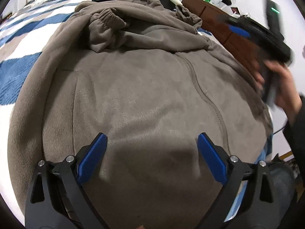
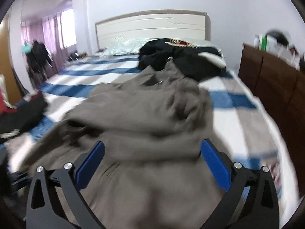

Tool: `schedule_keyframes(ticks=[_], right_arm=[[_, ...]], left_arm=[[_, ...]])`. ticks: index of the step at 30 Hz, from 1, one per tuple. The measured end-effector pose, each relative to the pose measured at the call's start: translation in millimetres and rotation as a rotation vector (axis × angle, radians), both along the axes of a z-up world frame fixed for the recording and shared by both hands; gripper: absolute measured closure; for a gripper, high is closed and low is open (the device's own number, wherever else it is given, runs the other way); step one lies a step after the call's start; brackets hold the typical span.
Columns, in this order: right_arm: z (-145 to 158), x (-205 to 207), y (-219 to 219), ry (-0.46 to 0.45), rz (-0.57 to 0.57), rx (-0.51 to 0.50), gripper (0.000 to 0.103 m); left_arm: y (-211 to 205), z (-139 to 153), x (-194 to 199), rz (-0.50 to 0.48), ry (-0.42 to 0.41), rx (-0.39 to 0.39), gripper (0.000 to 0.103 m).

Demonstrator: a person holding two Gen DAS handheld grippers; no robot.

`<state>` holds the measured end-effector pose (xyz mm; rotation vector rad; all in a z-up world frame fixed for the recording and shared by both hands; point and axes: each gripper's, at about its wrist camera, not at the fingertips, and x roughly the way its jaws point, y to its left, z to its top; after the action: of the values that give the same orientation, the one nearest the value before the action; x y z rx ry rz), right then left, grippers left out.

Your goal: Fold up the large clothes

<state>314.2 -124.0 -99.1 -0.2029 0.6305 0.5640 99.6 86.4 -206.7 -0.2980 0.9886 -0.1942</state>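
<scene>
A large taupe hoodie (image 1: 143, 95) lies spread on the bed, its sleeves with elastic cuffs (image 1: 106, 19) bunched on its far part. My left gripper (image 1: 152, 139) is open just above the hoodie's smooth body, holding nothing. The right gripper (image 1: 238, 30) shows in the left wrist view at the far right, blurred, held in a hand above the hoodie's right edge. In the right wrist view the hoodie (image 2: 144, 118) is blurred and my right gripper (image 2: 152, 148) is open over its near end, holding nothing.
The bed has a blue, white and grey striped cover (image 2: 228, 114) and a white headboard (image 2: 152, 26). A pile of black clothes (image 2: 181, 57) lies beyond the hoodie. A brown dresser (image 2: 270, 87) stands right of the bed. Dark clothes (image 2: 21, 114) lie at the left edge.
</scene>
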Motion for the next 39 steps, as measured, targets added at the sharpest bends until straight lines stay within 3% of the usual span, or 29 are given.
schedule_keyframes(ticks=[5, 8, 9, 10, 11, 12, 14, 19, 24, 26, 29, 34, 39], right_arm=[[-4, 77, 29, 0.052, -0.055, -0.030, 0.004], [-18, 112, 49, 0.072, -0.100, -0.136, 0.007], [-24, 121, 53, 0.103, -0.087, -0.156, 0.012], [-30, 128, 54, 0.139, -0.078, -0.164, 0.034], [-36, 135, 56, 0.175, -0.091, -0.180, 0.049], [-42, 142, 56, 0.204, -0.116, -0.193, 0.052], [-44, 149, 52, 0.214, -0.147, -0.190, 0.069], [-36, 159, 30, 0.307, -0.135, -0.028, 0.075], [5, 154, 23, 0.369, -0.040, 0.213, 0.079], [17, 153, 18, 0.377, -0.032, 0.261, 0.096], [13, 159, 12, 0.399, -0.056, 0.225, 0.096], [-17, 163, -4, 0.382, -0.132, 0.020, 0.094], [-39, 176, -35, 0.434, -0.225, -0.024, 0.092]], left_arm=[[6, -1, -1, -0.003, -0.005, -0.039, 0.007], [6, 0, -1, -0.002, -0.001, -0.047, 0.007], [7, 0, 0, -0.001, 0.002, -0.053, 0.007], [8, 0, 0, 0.000, 0.002, -0.060, 0.007], [10, 0, 1, 0.003, 0.003, -0.070, 0.007], [11, 0, 0, 0.006, 0.003, -0.078, 0.007], [14, 0, 0, 0.015, 0.004, -0.097, 0.007], [15, 0, -1, 0.020, 0.002, -0.101, 0.007], [13, -1, -1, 0.021, -0.001, -0.090, 0.007], [13, -1, 0, 0.022, -0.001, -0.089, 0.007], [12, -1, 1, 0.024, -0.002, -0.081, 0.007], [14, -1, 2, 0.026, -0.005, -0.079, 0.007], [14, -2, 3, 0.023, -0.006, -0.075, 0.007]])
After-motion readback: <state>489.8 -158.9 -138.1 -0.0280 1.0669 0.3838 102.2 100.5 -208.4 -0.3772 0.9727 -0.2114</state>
